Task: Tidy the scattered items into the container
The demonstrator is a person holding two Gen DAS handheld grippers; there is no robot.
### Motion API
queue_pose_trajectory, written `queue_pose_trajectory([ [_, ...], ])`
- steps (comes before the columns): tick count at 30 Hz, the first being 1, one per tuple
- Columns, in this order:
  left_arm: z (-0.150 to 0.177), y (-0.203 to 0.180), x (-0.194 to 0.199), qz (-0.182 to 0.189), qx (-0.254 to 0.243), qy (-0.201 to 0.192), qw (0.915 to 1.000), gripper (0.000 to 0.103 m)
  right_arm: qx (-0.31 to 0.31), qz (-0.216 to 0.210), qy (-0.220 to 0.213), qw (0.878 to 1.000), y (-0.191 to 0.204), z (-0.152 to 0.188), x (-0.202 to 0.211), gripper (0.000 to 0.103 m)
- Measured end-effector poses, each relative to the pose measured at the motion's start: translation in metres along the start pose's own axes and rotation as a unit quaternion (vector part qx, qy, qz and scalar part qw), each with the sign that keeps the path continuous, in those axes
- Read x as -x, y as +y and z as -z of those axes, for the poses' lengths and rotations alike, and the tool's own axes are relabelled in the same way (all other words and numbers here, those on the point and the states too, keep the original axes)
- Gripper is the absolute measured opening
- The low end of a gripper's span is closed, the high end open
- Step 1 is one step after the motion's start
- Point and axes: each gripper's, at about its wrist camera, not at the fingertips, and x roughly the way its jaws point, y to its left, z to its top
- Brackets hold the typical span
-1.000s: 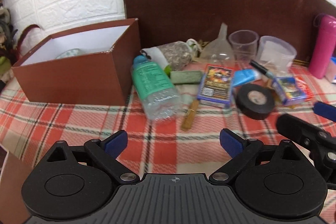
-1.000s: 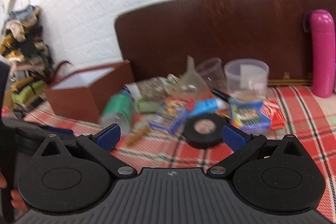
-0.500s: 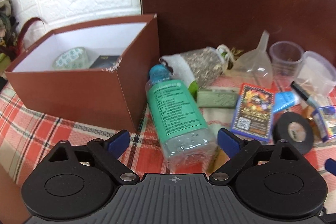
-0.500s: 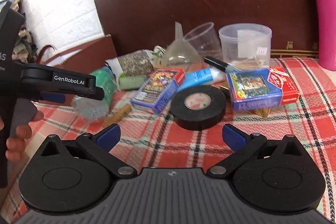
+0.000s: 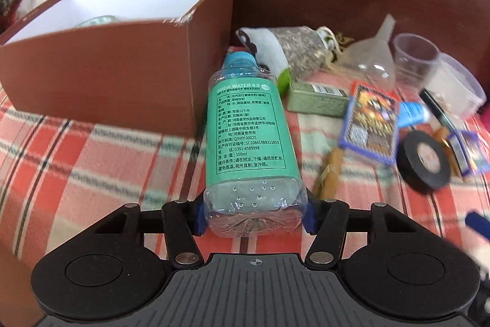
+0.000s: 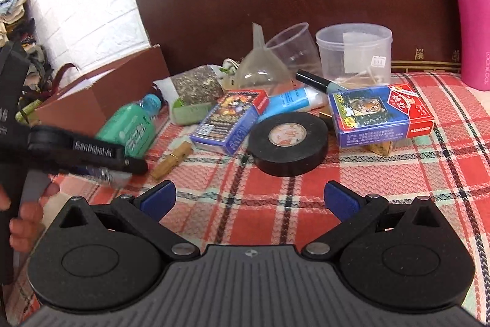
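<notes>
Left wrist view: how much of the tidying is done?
Barely started: the brown box shows only one item inside. The left claw is closing around the base of the water bottle. Black tape, card boxes, funnel and more wait; right claw open.
</notes>
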Motion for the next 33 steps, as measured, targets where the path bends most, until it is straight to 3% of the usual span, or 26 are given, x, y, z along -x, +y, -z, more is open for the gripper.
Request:
queue_pose_trajectory([
  [8, 0.059, -0.012, 0.040, 0.081, -0.037, 0.019, 0.9959, 0.060, 0.010, -0.008, -0.001, 1.000, 0.012, 0.006, 0.017, 0.102],
  [12, 0.078, -0.013, 0.058, 0.061, -0.062, 0.004, 0.9962, 0.071, 0.013, -0.014, 0.002, 1.000, 0.017, 0.009, 0.024, 0.102],
  [14, 0.080, -0.011, 0.064, 0.049, -0.069, -0.009, 0.9964, 0.076, 0.013, -0.021, 0.005, 1.000, 0.021, 0.009, 0.027, 0.102],
  [20, 0.073, -0.002, 0.069, 0.061, -0.069, -0.026, 0.9954, 0.074, 0.003, -0.068, 0.018, 0.998, 0.034, 0.004, 0.031, 0.100],
  [22, 0.072, -0.006, 0.064, 0.080, -0.079, -0.014, 0.9935, 0.068, -0.007, -0.084, 0.027, 0.996, 0.037, 0.003, 0.029, 0.098],
  [25, 0.077, -0.013, 0.065, 0.129, -0.090, -0.010, 0.9875, 0.070, -0.014, -0.097, 0.038, 0.994, 0.042, 0.002, 0.028, 0.096],
  [27, 0.079, -0.014, 0.067, 0.130, -0.093, -0.009, 0.9870, 0.071, -0.010, -0.096, 0.046, 0.994, 0.044, 0.002, 0.029, 0.095],
  [33, 0.083, 0.015, 0.090, 0.131, -0.035, -0.014, 0.9907, 0.081, 0.000, -0.085, 0.051, 0.995, 0.042, 0.003, 0.033, 0.094],
])
